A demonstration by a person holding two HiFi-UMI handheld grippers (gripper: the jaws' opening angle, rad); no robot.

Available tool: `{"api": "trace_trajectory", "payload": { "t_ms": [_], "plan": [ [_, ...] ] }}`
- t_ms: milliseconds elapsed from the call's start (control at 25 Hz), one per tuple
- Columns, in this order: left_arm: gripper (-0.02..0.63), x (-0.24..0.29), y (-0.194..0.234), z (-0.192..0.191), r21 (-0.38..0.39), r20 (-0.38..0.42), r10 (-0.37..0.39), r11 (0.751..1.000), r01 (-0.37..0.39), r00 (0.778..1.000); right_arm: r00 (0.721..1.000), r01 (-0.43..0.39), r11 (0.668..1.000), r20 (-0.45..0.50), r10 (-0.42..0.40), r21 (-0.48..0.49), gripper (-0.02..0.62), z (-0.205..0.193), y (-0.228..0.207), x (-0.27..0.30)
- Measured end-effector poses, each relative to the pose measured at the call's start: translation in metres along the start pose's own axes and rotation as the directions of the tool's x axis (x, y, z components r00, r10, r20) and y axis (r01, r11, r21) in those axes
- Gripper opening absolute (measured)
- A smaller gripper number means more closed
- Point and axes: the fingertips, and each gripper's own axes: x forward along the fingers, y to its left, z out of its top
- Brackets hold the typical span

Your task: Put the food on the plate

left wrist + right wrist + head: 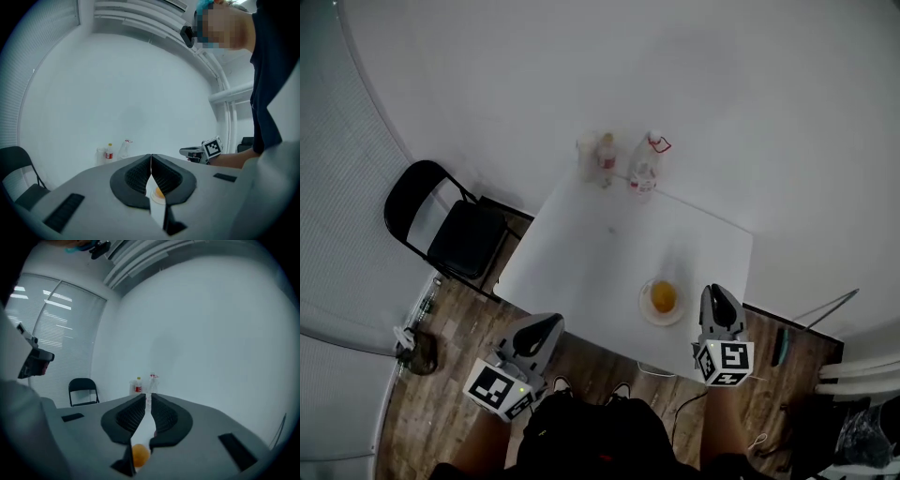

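Note:
An orange round piece of food (663, 297) lies on a small white plate (647, 310) near the front right of the white table (600, 253). My left gripper (551, 322) hangs off the table's front edge, left of the plate, jaws shut and empty. My right gripper (715, 293) hovers just right of the plate, jaws almost together with only a thin slit and nothing between them. Below the jaws of the left gripper (151, 155), the left gripper view shows the food (159, 191). Under the right gripper (148, 397), the right gripper view shows the food (140, 453).
Two bottles (607, 156) (645, 170) and a pale cup (587, 150) stand at the table's far edge. A black folding chair (455, 225) stands left of the table on the wooden floor. A dark bag (418, 352) lies on the floor at left.

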Motion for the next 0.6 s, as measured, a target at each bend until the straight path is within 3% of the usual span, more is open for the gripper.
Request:
{"api": "trace_trajectory", "payload": {
  "t_ms": [280, 600],
  "plan": [
    [0.023, 0.012, -0.024, 0.03, 0.021, 0.066, -0.116, 0.993, 0.114, 0.991, 0.983, 0.013, 1.0, 0.182, -0.008, -0.025, 0.021, 0.075, 0.024, -0.069],
    [0.023, 0.022, -0.043, 0.047, 0.05, 0.083, -0.191, 0.981, 0.187, 0.978, 0.984, 0.027, 0.999, 0.175, -0.018, -0.048, 0.021, 0.081, 0.031, -0.105]
  ]
}}
